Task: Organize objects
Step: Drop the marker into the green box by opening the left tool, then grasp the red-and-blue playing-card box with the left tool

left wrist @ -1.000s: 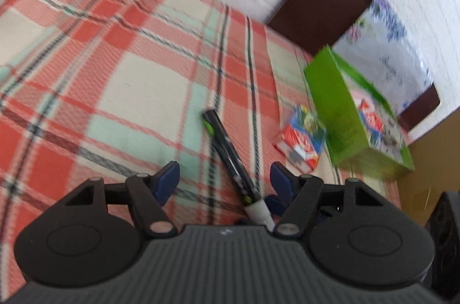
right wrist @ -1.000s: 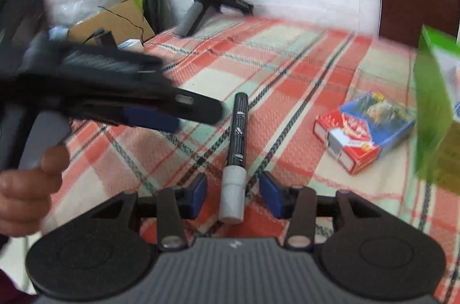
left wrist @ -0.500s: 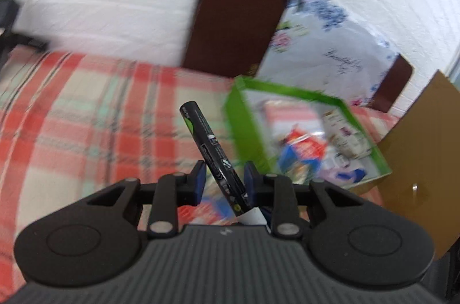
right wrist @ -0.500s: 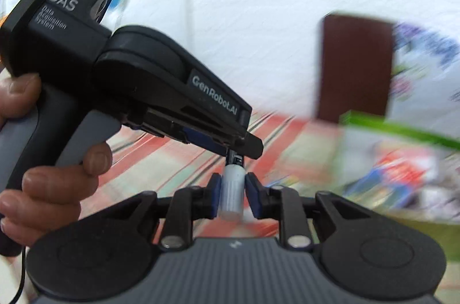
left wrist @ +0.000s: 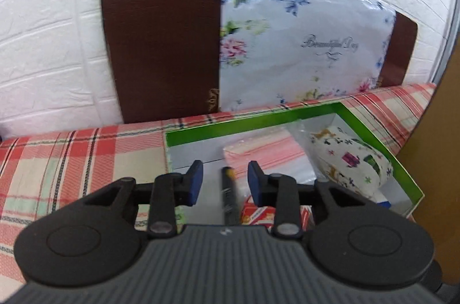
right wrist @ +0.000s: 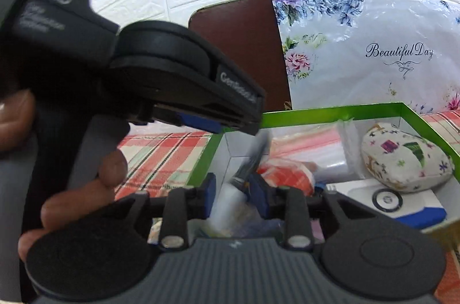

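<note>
We hold a hand-held gripper in each hand over the green box (left wrist: pixel 287 114). The left hand-held gripper (left wrist: pixel 225 183) is opening, and the pen (left wrist: pixel 228 193) sits loose between its pads with gaps on both sides. The right hand-held gripper (right wrist: pixel 231 196) is opening too. The pen (right wrist: pixel 247 163) looks blurry there, tilted between its pads, and we think it is dropping into the box.

What could go wrong? The pen could bounce off the red pack (right wrist: pixel 284 173) under it and end up sticking out, or roll to a bad spot. It falls near the box's left wall, so a small push from us could tip it out onto the plaid cloth (left wrist: pixel 86 160). Our two grippers are very close together, so they could bump.

The box is already quite full. There is a white pouch (left wrist: pixel 350 160) with little pictures, a pink bag (left wrist: pixel 264 151), and a white and blue box (right wrist: pixel 402 203). These leave little flat room for the pen. Behind stand a flower bag (left wrist: pixel 302 45), a brown board (left wrist: pixel 161 45) and a white wall (left wrist: pixel 51 45). The left gripper's body blocks much of our right view.
</note>
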### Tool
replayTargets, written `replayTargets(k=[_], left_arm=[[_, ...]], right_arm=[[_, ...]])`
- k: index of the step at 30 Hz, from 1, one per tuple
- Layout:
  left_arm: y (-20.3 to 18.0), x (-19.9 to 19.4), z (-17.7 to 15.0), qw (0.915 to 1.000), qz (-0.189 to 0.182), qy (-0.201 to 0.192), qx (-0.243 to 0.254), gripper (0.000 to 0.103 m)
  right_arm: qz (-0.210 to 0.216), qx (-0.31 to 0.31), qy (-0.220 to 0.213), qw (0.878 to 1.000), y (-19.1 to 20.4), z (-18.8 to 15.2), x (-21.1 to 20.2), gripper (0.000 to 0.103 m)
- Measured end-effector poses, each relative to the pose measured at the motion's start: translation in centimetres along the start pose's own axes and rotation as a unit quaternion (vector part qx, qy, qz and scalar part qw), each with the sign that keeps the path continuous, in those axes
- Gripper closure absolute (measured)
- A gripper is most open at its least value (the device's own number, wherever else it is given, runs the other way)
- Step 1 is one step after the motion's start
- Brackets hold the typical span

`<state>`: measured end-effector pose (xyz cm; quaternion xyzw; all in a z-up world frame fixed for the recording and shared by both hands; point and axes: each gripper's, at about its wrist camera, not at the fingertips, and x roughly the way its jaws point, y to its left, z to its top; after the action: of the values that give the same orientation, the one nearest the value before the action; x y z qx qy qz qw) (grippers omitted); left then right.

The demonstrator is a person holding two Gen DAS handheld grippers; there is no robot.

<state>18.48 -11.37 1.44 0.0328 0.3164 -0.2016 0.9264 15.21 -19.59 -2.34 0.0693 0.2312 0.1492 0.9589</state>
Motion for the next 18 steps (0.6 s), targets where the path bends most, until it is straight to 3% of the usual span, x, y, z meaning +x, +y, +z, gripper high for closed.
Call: replayTargets(k=[10,16,18], left_arm=[[4.0,-5.2,-3.1,0.9986,-0.001,-0.006,-0.052,0.066],[8.0,-6.3,-6.8,0.9949,0.045,0.038,-0.082,0.065],[8.7,-6.3,-8.1,0.9937,0.043,0.057,-0.086,0.058]], right_arm=[[0.015,-0.002,-0.003,1.000,-0.2,-2.8,-4.6,0.071],[0.039,-0.035,0.012,0.999,2.0,-4.8,-6.4,0.070],[0.053,-0.048,0.035,0.997,3.1,-5.7,-6.2,0.069]])
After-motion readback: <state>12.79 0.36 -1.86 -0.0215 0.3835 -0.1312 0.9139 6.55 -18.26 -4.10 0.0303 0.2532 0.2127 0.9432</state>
